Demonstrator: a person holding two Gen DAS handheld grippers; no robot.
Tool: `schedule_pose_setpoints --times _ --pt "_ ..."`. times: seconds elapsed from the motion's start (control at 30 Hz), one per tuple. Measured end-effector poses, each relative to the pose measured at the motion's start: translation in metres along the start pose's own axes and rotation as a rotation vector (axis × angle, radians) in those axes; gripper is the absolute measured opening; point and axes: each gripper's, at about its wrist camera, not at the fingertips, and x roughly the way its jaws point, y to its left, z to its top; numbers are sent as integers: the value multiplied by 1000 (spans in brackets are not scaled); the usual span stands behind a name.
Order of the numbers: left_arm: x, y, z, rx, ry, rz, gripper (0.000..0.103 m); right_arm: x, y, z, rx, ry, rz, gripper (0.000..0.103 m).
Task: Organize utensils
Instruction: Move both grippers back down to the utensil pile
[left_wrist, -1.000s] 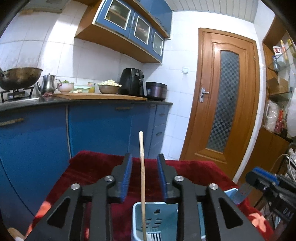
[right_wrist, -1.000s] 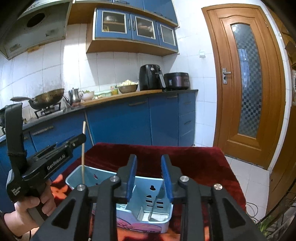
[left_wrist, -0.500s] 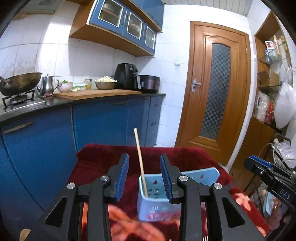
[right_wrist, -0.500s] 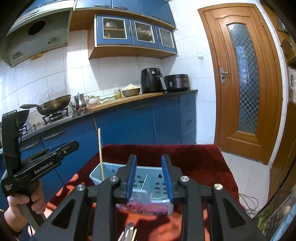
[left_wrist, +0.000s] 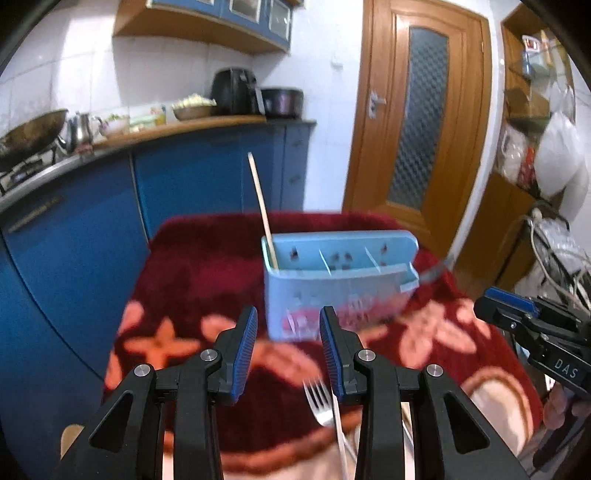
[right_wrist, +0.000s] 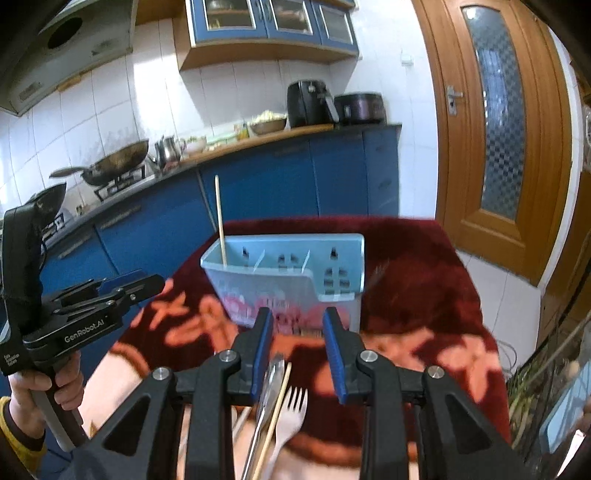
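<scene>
A light blue utensil holder with dividers stands on the red floral cloth. One wooden chopstick stands upright in its left compartment. My left gripper is open and empty, in front of the holder. My right gripper is open and empty, above loose utensils near the table's front: a fork, a wooden chopstick and a metal utensil. A utensil handle pokes out at the holder's right side.
The table with the red floral cloth stands near blue kitchen cabinets. A wooden door is at the back right. Cables and bags lie to the right of the table.
Both grippers have pulled back from the holder towards the table's front. The chopstick stays standing in the holder, free of the left gripper. Loose utensils have come into view below.
</scene>
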Motion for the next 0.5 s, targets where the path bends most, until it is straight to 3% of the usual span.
schedule_pose_setpoints --times 0.23,0.5 --pt "18 -9 -24 25 142 -28 36 7 -3 -26 2 87 -8 31" --pt "43 -21 -39 65 244 -47 36 17 -9 -41 18 141 -10 31"
